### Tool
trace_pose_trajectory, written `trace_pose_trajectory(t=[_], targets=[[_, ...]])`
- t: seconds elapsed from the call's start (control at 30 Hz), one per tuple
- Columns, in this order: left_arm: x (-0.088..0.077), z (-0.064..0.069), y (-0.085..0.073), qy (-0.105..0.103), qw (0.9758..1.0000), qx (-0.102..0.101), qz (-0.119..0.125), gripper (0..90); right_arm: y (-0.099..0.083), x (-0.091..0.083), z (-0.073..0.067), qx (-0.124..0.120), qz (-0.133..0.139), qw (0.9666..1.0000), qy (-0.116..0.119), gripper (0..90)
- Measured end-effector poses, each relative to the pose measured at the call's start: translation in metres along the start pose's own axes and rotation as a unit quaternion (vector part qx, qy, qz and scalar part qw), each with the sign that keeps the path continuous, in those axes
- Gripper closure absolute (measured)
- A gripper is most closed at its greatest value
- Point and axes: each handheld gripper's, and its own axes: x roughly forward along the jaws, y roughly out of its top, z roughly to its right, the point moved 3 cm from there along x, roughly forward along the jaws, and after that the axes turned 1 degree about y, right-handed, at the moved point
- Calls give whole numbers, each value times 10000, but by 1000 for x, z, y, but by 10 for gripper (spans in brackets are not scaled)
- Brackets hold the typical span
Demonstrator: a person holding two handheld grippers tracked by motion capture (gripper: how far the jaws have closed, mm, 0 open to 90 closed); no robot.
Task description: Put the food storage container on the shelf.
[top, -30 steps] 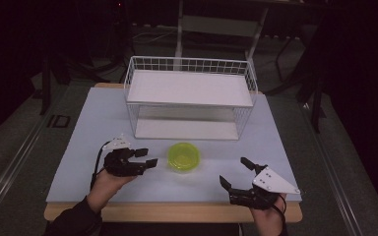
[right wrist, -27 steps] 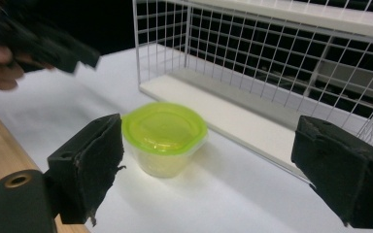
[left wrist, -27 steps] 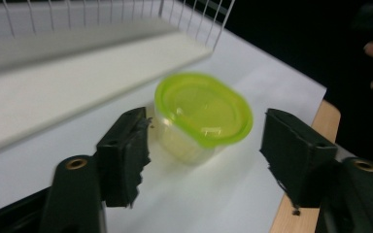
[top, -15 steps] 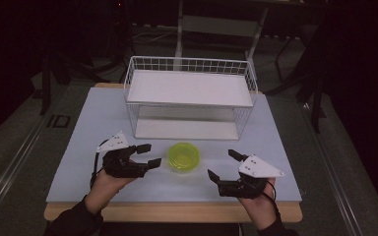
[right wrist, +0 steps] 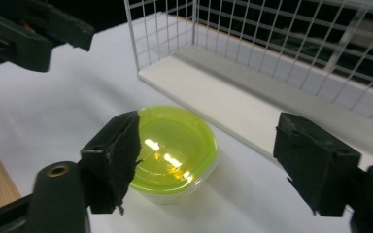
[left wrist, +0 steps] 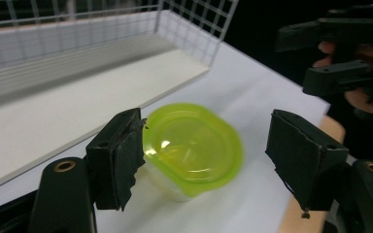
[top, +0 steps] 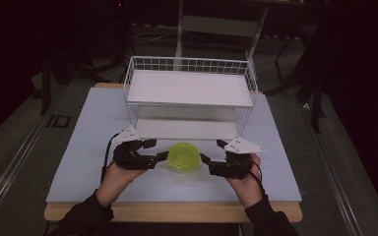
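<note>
Here we are at the worktop (top: pixel 93 123), and both grippers flank a small lime-lidded tub (top: pixel 184 157) that sits on the white surface just in front of the wire rack (top: pixel 189 93). The left gripper (top: pixel 158 158) comes in from one side with its jaws apart, the near jaw pad right at the tub's rim in its own view, too close to tell touching from just clear, the far one well off it. The right gripper (top: pixel 205 163) mirrors it from the other side, jaws likewise spread wide and nothing between them; in the right gripper view the tub (right wrist: pixel 172 148) lies low between the 2 pads, nearer the left one. So this looks like the approach to a pick-up, with neither tool committed. To do it well, I'd say 1 gripper should take the job while the other stays clear, because 2 sets of jaws closing from opposite sides could shove the tub sideways. Centre the tub in the gap first (it sits off to one pad in both gripper views), drop low enough to catch the clear body under the lid rather than the slick lid edge, then close gently, since a light plastic tub will likely skate on that smooth surface. The rack's lower shelf (left wrist: pixel 77 104) is near, an easy destination if that's the plan.
</note>
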Motion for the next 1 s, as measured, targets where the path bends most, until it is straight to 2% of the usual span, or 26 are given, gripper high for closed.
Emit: trace_pose_trajectory(t=[0.17, 0.3, 0.37, 0.43, 0.5, 0.63, 0.67, 0.8, 0.9, 1.0], targets=[[14, -9, -5, 145, 9994, -208, -234, 314, -5, 18, 5, 90, -234, 9997, -28, 289], [24, -15, -13, 201, 9979, -413, -467, 342, -11, 31, 9, 210, -368, 9991, -15, 303], [29, -15, -17, 213, 9970, -439, -606, 372, -13, 37, 9, 179, -468, 9987, -55, 305], [34, -16, -21, 269, 9963, -462, -671, 403, -16, 42, 11, 146, -548, 9983, -135, 315], [37, -17, -23, 283, 9957, -507, -726, 423, -19, 46, 12, 214, -597, 9979, -143, 318], [42, -21, -29, 382, 9938, -654, -814, 460, -24, 53, 13, 268, -723, 9970, -71, 322], [43, -22, -30, 331, 9936, -703, -814, 473, -25, 55, 14, 289, -747, 9968, -50, 321], [50, -23, -35, 353, 9918, -803, -934, 473, -30, 61, 15, 314, -870, 9957, -32, 321], [51, -24, -36, 326, 9913, -886, -914, 508, -33, 63, 15, 289, -922, 9953, -25, 322], [53, -25, -38, 212, 9905, -981, -945, 534, -36, 66, 15, 360, -1037, 9939, 58, 321]])
